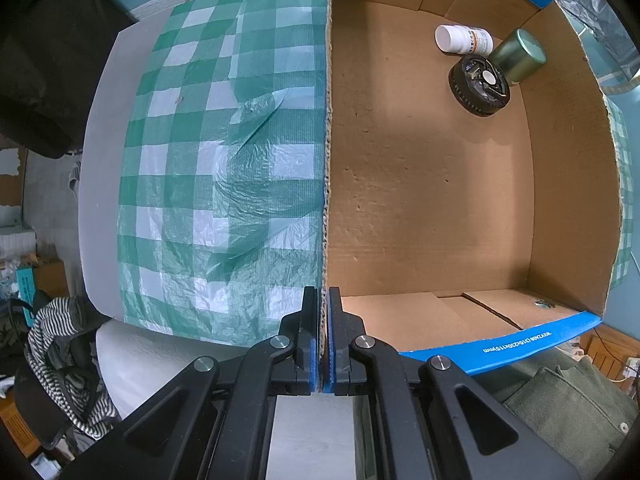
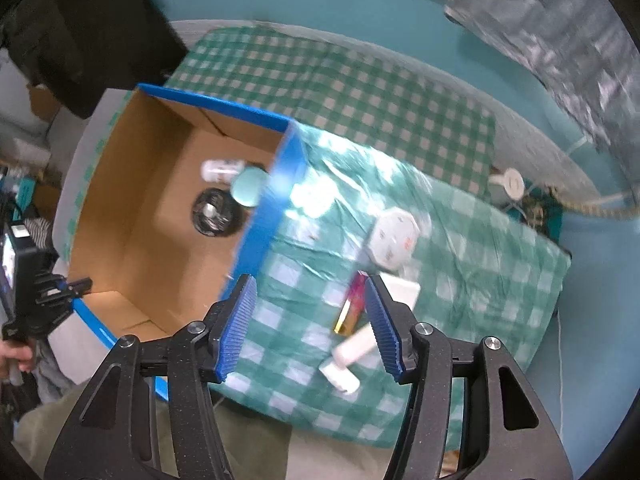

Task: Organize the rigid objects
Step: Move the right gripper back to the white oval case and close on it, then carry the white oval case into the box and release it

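Both tools point down at the work. At the bottom centre of the left wrist view, the left tool [image 1: 323, 312] is clenched on the near wall of the cardboard box [image 1: 420, 200], one blue pad on each side of the corrugated edge, pinning the box to the bench. At the bottom of the right wrist view, the right tool [image 2: 310, 324] stands released, its ribbed blue pads apart with nothing between them, only checked cloth [image 2: 304, 344] beneath.

Just beyond its pads, at lower centre-right of that view, lie the things not yet sorted: a white tube [image 2: 347, 360] nearest, a slim pink and gold stick [image 2: 352, 306] above it, partly hidden by the right-hand pad, a flat white block [image 2: 402, 290] beside that, then a white multi-socket adapter [image 2: 394, 240]. Blur hides finer detail. Farther off, near the right edge of the bench, stands a small white round object [image 2: 508, 184].

Three things already sit in the box, at the upper right of the left wrist view: a black geared disc [image 1: 479, 82], a white pill bottle [image 1: 464, 39] on its side, and a green cylindrical tin [image 1: 520, 54], all close together at the far corner.

My reading is that one more pickup is in hand. The next move calls for lowering the open right tool over the white tube, straddling its narrow width, closing, and carrying it over the blue-taped rim [image 2: 272, 200] while the left tool steadies the box.
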The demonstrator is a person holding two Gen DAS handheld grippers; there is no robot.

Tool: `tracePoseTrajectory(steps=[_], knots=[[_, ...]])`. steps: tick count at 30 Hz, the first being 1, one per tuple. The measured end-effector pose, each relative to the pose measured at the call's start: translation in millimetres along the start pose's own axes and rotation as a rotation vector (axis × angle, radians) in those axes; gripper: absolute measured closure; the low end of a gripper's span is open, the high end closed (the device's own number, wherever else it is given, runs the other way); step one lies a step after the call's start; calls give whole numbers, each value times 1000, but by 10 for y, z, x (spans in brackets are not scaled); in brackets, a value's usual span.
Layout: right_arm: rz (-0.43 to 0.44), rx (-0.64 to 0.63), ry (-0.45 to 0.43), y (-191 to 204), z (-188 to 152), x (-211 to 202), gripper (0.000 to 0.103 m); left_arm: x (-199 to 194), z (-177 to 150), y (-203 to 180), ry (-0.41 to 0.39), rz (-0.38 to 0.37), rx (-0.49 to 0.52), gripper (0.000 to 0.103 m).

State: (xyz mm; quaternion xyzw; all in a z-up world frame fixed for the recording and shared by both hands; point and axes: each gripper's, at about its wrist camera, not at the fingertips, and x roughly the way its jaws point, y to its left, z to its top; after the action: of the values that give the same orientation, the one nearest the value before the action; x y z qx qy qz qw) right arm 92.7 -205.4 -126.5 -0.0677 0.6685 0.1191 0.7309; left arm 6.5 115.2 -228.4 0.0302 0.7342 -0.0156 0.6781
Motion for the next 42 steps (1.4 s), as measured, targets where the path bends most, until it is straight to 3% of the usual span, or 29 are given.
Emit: tracePoseTrajectory(steps=[13, 18, 30, 38, 42], knots=[[-61, 212, 139, -609, -498, 733, 46, 21, -33, -13, 4, 5, 6, 99], [14, 299, 155, -744, -619, 973, 46, 13, -25, -24, 3, 8, 7, 99], [23, 338, 169, -777, -746, 1277, 46, -12, -24, -38, 1, 11, 11, 99], [25, 302, 186, -756, -814, 1380, 76, -31, -42, -27, 0, 8, 5, 99], [19, 298, 188, -813, -880, 1393, 77, -23, -56, -21, 2, 7, 4, 99]])
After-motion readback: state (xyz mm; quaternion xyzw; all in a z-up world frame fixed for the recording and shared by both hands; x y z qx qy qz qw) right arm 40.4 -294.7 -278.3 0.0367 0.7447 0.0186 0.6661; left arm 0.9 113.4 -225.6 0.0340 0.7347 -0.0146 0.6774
